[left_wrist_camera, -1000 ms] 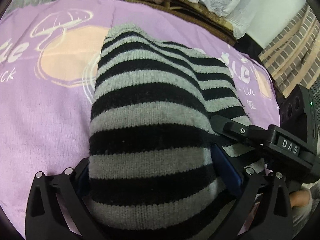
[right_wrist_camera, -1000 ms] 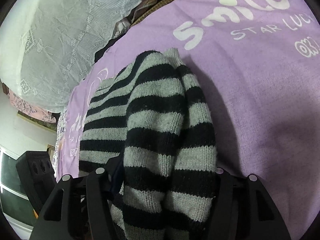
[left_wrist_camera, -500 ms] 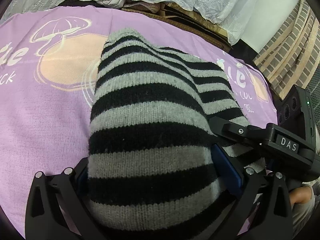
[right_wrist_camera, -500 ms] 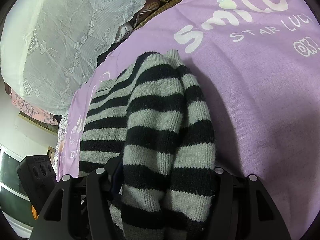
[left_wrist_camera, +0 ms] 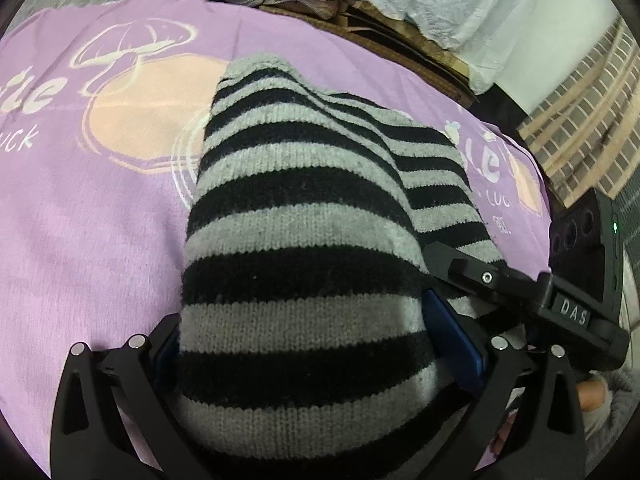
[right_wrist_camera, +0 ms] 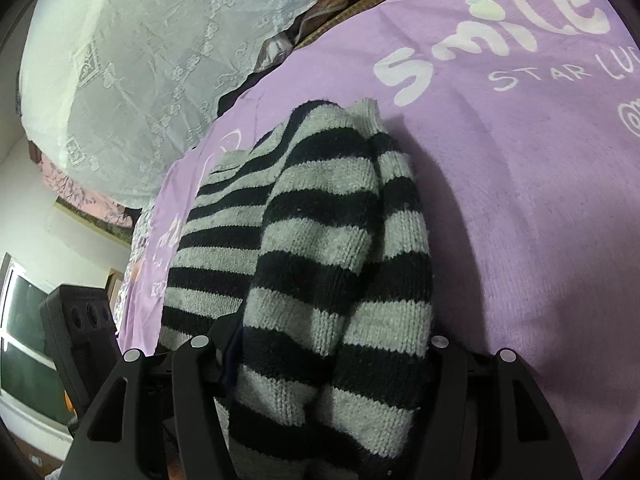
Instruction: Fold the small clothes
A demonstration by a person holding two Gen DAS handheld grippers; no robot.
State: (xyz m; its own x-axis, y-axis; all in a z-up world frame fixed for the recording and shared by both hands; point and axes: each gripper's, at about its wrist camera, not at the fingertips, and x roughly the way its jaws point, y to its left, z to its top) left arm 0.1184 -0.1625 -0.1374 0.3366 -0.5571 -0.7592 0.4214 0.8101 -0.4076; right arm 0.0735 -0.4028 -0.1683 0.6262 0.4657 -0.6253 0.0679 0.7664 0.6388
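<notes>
Both grippers, striped knit (left_wrist_camera: 296,248) bunched between

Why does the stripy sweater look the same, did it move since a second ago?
No. The striped sweater sits at the same spot below the white "Smile" print on the purple blanket, both grippers clamped on it.

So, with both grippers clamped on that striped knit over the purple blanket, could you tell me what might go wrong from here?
The left gripper and right gripper each pinch a thick bunch of the striped sweater, so layers may slip unevenly and skew the fold. The grippers sit close together, so they might collide. Loose knit could also drag on the purple blanket.
</notes>
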